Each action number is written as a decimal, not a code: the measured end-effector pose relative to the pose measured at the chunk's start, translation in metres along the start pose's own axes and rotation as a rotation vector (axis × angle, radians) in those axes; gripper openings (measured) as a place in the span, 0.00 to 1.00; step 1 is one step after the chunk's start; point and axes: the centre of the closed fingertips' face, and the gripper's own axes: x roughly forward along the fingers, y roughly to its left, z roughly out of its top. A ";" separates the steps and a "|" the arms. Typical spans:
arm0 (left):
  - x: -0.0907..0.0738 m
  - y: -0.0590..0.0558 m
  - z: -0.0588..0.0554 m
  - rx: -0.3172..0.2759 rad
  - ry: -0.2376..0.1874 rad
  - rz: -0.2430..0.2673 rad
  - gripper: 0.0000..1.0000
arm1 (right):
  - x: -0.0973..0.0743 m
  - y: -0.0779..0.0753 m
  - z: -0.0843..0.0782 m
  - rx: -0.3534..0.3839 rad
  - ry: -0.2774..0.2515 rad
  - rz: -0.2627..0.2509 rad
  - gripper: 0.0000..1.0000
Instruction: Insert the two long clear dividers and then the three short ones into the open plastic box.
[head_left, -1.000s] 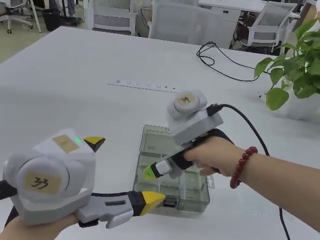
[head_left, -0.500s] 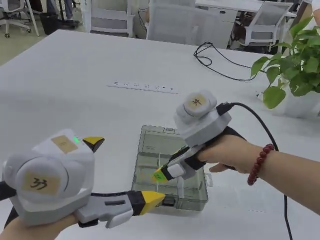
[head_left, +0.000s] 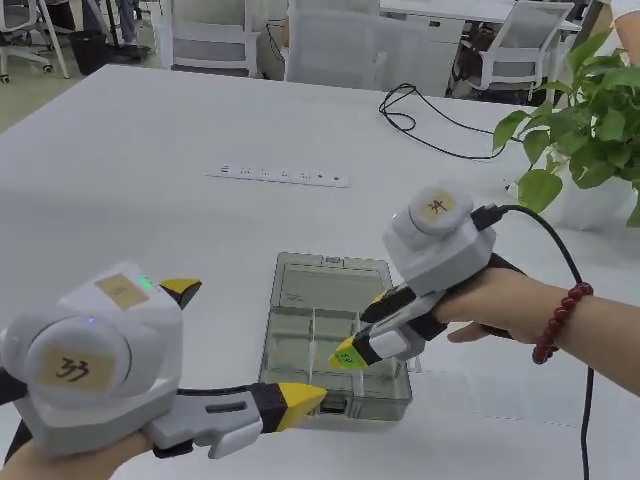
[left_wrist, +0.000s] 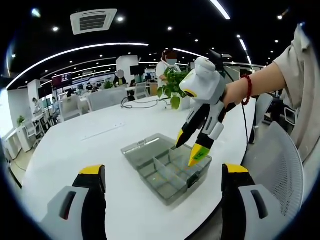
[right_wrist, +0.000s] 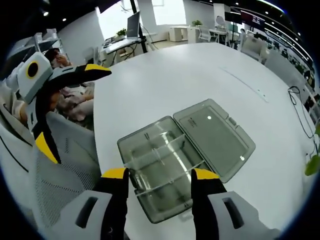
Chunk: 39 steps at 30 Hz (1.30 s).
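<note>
**Right gripper open over the partly divided box**

Head view: the plastic box (head_left: 271, 345) is lying on the white tabletop (head_left: 150, 180) with its lid (head_left: 330, 283) folded back flat. Clear dividers (head_left: 314, 330) are standing upright inside it. The right gripper (head_left: 362, 330) is hovering over the box's right half, its fingers parted and carrying nothing. The left gripper (head_left: 240, 345) is hanging just beside the box's left wall, fingers spread wide and empty.

Left gripper view: its own fingers are framing the box from a short way off. The right gripper's tips are pointing down into the near compartments. I cannot tell whether they are touching the plastic.

Right gripper view: the fingers are straddling one divider that crosses the box below them, and contact is unclear.

The dividers are probably light, thin, stiff and slick. Pinching the top edge near mid-length should be leaving both ends free for the wall slots.
</note>
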 end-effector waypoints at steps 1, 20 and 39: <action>0.000 0.000 0.000 0.000 -0.001 0.001 0.99 | -0.002 -0.001 -0.002 -0.007 0.001 0.000 0.52; 0.003 0.004 -0.001 -0.017 0.014 0.015 0.98 | -0.033 -0.024 -0.051 -0.049 0.046 0.002 0.55; 0.005 0.000 0.002 -0.015 0.017 0.027 0.94 | -0.037 -0.041 -0.098 -0.160 0.093 0.013 0.53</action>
